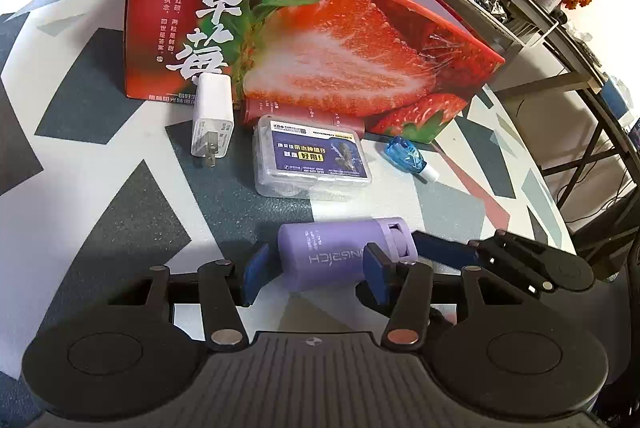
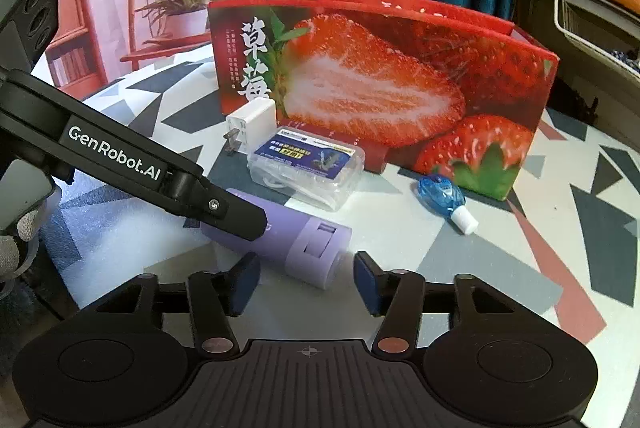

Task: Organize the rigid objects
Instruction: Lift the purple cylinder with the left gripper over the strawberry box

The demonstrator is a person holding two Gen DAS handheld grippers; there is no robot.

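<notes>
Two tongs, left tongs (image 1: 316,274) grasping purple cylinder (image 1: 340,256) lying crosswise, right tongs (image 2: 306,282) released

A: What lies between the left tongs (image 1: 316,274)?
B: A purple cylindrical case (image 1: 340,256), lying on its side on the patterned counter (image 1: 100,99). The blue pads (image 1: 378,276) stand on either side of it; whether they press on it cannot be told.

A: And at the far right?
B: The right tongs (image 1: 476,254), their blue tips reaching in just beside the case's slotted end.

A: What lies beyond the case?
B: A clear plastic box (image 1: 312,157) with a blue label, a white plug adapter (image 1: 212,115) to its left with prongs toward the camera, and a small blue bottle (image 1: 410,157) to its right, white cap down.

A: Behind them?
B: A red strawberry box (image 1: 320,39), upright, with a dark red tube (image 1: 280,107) lying against its base.
</notes>
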